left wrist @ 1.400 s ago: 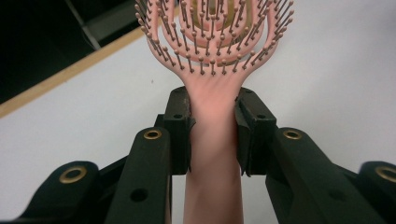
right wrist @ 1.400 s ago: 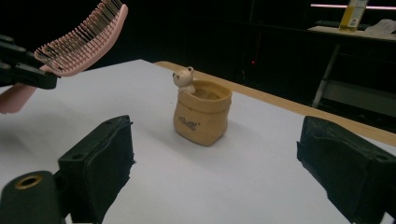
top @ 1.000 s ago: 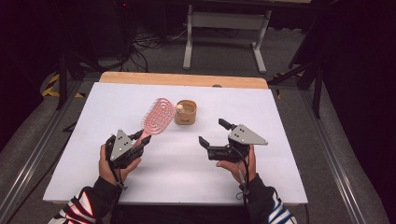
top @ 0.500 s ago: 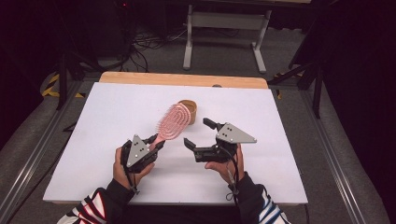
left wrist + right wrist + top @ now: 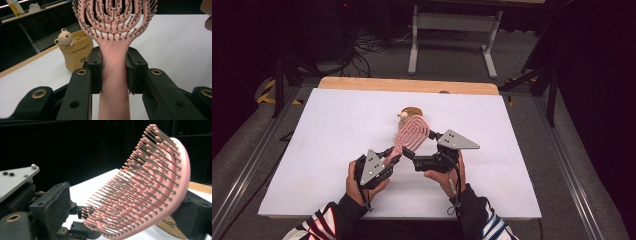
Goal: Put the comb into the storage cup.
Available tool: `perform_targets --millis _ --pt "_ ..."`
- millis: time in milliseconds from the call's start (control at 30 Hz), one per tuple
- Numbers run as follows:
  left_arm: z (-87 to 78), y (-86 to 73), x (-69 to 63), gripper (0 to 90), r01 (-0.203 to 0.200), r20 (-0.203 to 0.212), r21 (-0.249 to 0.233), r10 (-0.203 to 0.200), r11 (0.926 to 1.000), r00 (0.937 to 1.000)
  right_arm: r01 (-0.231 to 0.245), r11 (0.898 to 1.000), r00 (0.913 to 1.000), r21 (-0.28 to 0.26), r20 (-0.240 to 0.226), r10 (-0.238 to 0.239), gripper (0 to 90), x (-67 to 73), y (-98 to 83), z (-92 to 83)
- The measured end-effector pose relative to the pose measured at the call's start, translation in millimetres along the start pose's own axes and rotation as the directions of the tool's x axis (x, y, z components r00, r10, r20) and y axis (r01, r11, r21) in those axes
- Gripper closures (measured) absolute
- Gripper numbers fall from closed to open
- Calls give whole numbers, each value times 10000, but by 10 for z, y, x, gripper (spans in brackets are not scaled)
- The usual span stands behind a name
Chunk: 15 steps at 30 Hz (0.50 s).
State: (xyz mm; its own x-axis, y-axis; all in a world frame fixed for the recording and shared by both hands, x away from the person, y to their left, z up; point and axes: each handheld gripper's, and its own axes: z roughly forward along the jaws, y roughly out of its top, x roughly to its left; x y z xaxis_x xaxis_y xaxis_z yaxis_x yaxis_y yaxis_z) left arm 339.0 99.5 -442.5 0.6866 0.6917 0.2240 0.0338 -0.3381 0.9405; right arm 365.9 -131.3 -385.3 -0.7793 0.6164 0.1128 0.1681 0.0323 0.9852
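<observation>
My left gripper (image 5: 395, 155) clamps the pink hairbrush (image 5: 411, 134) by its handle — my right gripper (image 5: 419, 144) has its jaws apart, 1 on either side of the brush head.

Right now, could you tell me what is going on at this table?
A person is working with a two-jaw claw in each hand over a white table. The left claw is shut on the handle of a pink hairbrush, holding it up off the table. The right claw is open with its jaws on either side of the brush head, not closed on it. Behind the brush stands a small yellow bear container.
</observation>
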Motion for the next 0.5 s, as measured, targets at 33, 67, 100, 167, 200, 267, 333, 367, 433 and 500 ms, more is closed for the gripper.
perform_targets --millis 33,67,100,167,200,267,333,367,433,500 --pt "7 -1 -15 699 -21 -36 -30 21 10000 10000 -269 9996 9996 -90 12 269 154 -22 -14 -1" --pt "7 -1 -15 699 -21 -36 -30 21 10000 10000 -269 9996 9996 -90 12 269 154 -22 -14 -1" --pt "14 1 -25 699 -71 -56 -25 71 10000 10000 -428 9990 9991 -119 -29 428 166 -33 -21 1" --pt "26 2 -46 699 -183 3 -8 183 9998 9998 -494 9987 9988 -79 70 495 193 -39 -32 13" --pt "32 3 -68 699 -220 -33 -4 220 9998 9998 -539 9985 9985 -84 58 540 211 -40 -35 15" --pt "39 8 -82 699 -368 -21 33 368 9993 9993 -702 9975 9975 -127 48 703 267 -42 -41 16" --pt "51 6 -89 699 -350 -12 62 350 9994 9994 -876 9955 9961 -352 45 878 368 -47 -36 1" --pt "51 6 -89 699 -350 -12 62 350 9994 9994 -876 9955 9961 -352 45 878 368 -47 -36 1" --pt "52 3 -88 699 -393 -25 59 393 9992 9992 -1057 9935 9944 -424 -117 1053 428 -52 -41 -3" --pt "60 4 -102 699 -462 -4 103 462 9989 9989 -1193 9918 9928 -458 -202 1185 497 -53 -50 -9"
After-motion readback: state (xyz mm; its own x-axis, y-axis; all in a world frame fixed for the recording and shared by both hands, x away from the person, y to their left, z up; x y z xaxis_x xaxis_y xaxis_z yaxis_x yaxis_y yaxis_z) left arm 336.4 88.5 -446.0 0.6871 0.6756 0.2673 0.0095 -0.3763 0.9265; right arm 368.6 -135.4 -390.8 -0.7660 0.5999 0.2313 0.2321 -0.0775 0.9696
